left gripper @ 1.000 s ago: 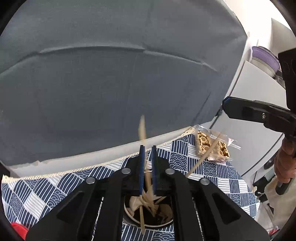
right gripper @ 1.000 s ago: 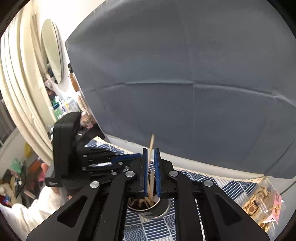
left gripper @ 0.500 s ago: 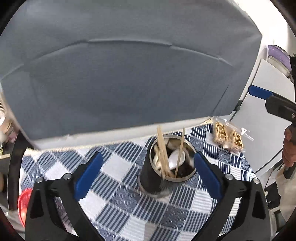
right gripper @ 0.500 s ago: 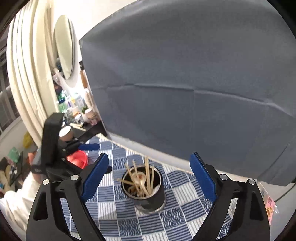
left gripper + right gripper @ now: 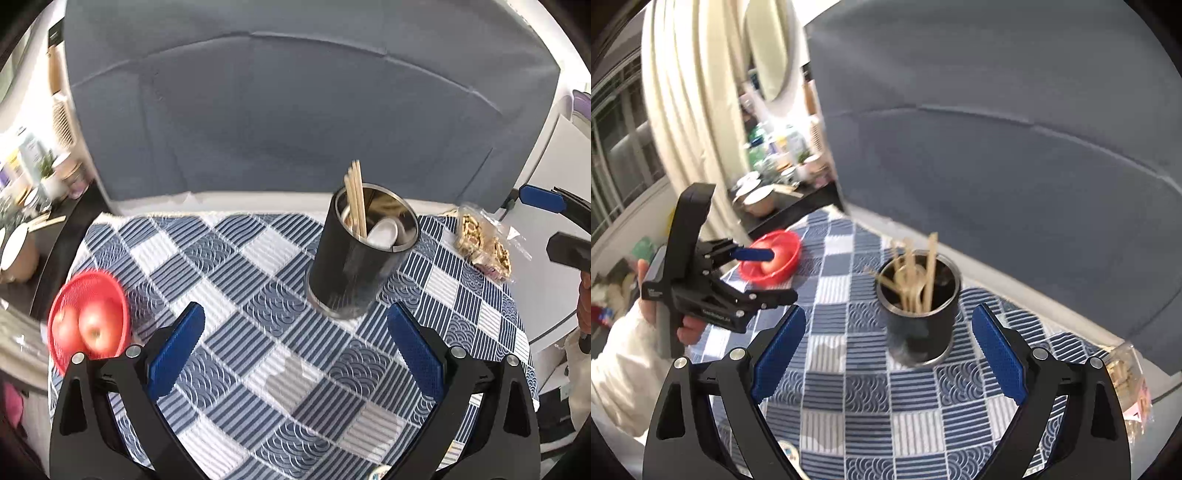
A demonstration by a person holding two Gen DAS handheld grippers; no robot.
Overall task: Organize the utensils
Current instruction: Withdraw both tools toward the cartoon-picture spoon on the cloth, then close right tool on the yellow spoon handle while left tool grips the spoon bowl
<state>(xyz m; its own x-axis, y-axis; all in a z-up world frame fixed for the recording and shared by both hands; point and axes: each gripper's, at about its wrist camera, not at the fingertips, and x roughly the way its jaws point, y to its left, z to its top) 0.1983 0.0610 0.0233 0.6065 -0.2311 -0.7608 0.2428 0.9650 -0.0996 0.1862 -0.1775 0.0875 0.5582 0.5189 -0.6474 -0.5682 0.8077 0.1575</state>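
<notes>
With both sets of jaws spread wide and nothing between them, this reads as the gap after a drop-off: the left gripper [image 5: 295, 347] and the right gripper [image 5: 888, 354] are both empty and hanging above the checked tablecloth [image 5: 236, 258]. The task's goods sit in the black holder cup [image 5: 351, 266], at about one o'clock from the left gripper and dead ahead at twelve from the right. Wooden chopsticks [image 5: 356, 195] stand up out of it, and a pale spoon [image 5: 384, 230] leans inside the rim.

What's next? I'd judge a hunt for any loose utensil left on the cloth, though none shows in either view, so the job may be nearly done.

Room to work is good: open cloth lies all around the cup. Watch the red bowl of apples [image 5: 88, 328] at nine o'clock near the table's left edge, and the snack packet [image 5: 484, 247] at two o'clock by the right edge. A grey backdrop [image 5: 295, 122] closes off twelve o'clock.
</notes>
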